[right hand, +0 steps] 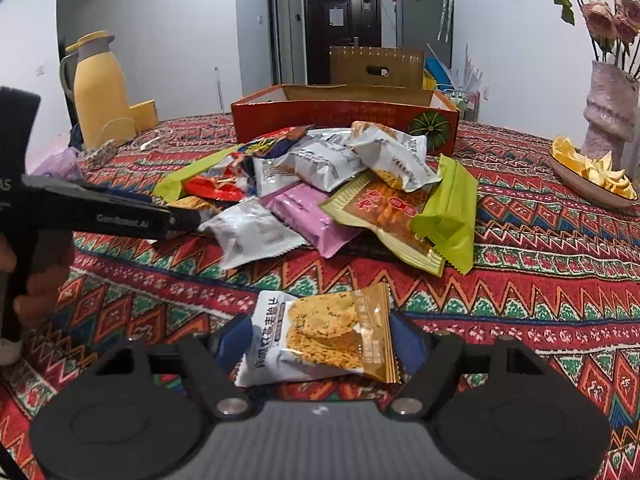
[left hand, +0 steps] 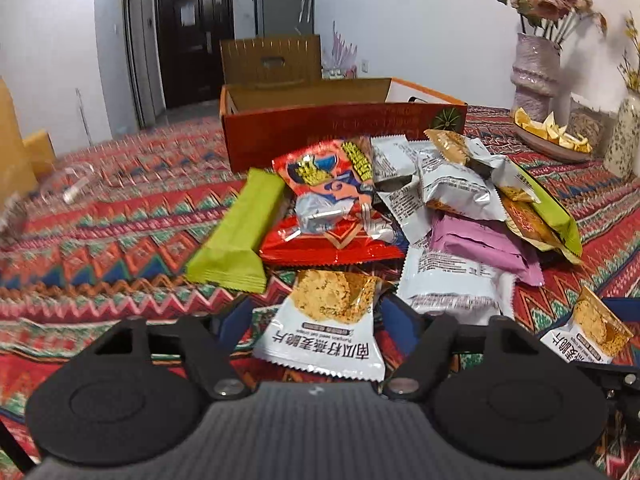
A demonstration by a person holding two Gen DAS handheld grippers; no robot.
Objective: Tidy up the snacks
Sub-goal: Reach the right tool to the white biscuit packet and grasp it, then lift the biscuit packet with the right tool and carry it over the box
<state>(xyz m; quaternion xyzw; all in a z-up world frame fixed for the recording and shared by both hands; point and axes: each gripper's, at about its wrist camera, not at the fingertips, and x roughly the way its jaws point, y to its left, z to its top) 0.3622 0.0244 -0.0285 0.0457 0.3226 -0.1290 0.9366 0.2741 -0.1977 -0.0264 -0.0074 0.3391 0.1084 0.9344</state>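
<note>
Both tongs are pinching a crisp packet each: the left tongs (left hand: 316,320) grip a white-and-gold oat crisp packet (left hand: 326,320), the right tongs (right hand: 320,340) a matching packet (right hand: 320,338). The snack pile (right hand: 320,196) sits at 12 o'clock on the counter (right hand: 540,280), with the open orange box (right hand: 344,120) just behind it. To do this well, lift each packet clear of the pile, carry it over the box's near wall, and release low inside
</note>
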